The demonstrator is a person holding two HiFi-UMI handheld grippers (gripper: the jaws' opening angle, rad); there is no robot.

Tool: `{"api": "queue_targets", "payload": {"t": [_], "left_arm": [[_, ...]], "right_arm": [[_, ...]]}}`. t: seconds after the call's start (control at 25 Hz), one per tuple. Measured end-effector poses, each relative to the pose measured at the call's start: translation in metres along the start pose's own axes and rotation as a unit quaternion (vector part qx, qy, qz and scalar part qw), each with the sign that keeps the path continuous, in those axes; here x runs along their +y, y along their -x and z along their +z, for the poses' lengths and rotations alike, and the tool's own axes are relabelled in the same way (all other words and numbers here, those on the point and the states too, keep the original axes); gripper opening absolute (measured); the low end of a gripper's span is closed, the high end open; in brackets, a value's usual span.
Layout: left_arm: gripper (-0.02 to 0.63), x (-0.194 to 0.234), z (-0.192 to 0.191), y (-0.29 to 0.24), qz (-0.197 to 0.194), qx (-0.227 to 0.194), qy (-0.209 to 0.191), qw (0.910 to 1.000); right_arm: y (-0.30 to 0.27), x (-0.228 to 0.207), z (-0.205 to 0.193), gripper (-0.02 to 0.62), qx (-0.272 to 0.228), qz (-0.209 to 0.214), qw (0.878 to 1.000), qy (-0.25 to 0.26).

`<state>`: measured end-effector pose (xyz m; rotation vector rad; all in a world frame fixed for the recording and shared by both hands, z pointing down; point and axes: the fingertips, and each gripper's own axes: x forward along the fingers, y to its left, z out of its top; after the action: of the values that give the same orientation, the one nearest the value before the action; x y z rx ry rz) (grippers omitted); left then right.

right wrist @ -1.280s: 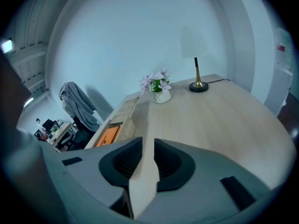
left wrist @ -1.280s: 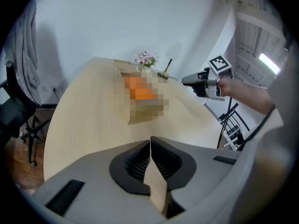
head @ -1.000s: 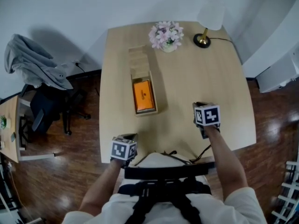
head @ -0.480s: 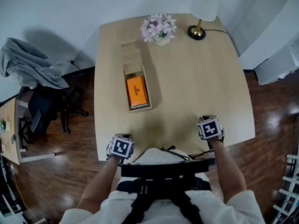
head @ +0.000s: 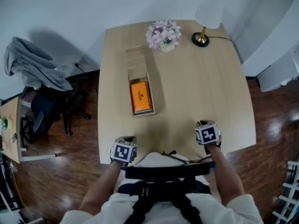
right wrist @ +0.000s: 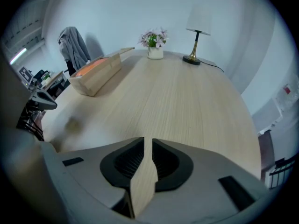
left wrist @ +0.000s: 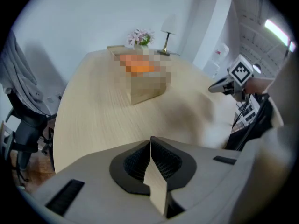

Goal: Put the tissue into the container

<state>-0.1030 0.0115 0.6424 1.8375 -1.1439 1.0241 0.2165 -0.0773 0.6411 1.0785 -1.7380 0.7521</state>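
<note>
Left hand-held gripper (left wrist: 150, 143) and right hand-held gripper (right wrist: 143, 141) hang closed and empty at the near edge of the table (head: 201, 78)

Orange tissue pack (head: 142, 96) lies in the near compartment of the wooden container (head: 137, 62), well apart from both. Task looks done; the risk now is a careless forward sweep, which could shunt the light container or tip the flower vase (head: 163, 34) behind it.

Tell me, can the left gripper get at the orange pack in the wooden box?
Probably yes. Only bare table lies between the left gripper and the wooden box, the box is open on top, and the orange pack lies uncovered. Its jaws are together and would have to open first.
</note>
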Motion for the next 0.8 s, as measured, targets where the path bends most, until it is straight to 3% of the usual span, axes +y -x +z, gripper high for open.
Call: {"api": "queue_targets", "payload": {"t": [0.16,0.32,0.56,0.64,0.8], "left_arm": [[0.000,-0.012,0.041,0.033,-0.032,-0.099,0.051,0.9933],[0.000,-0.029,0.075,0.069,-0.060,-0.171,0.069,0.9811],[0.000,-0.047,0.106,0.115,-0.103,-0.235,0.062,0.9646],[0.000,-0.050,0.113,0.127,-0.105,-0.248,0.053,0.9615],[0.000,-0.060,0.121,0.140,-0.103,-0.262,0.027,0.9592]], "right_arm": [[0.030,0.008,0.036,0.038,-0.077,0.003,0.997,-0.014],[0.069,0.036,0.062,0.038,-0.142,0.038,0.989,-0.029],[0.126,0.072,0.083,0.038,-0.217,0.073,0.973,-0.023],[0.136,0.074,0.089,0.007,-0.240,0.069,0.968,-0.020],[0.145,0.080,0.097,0.003,-0.256,0.080,0.963,-0.019]]}}
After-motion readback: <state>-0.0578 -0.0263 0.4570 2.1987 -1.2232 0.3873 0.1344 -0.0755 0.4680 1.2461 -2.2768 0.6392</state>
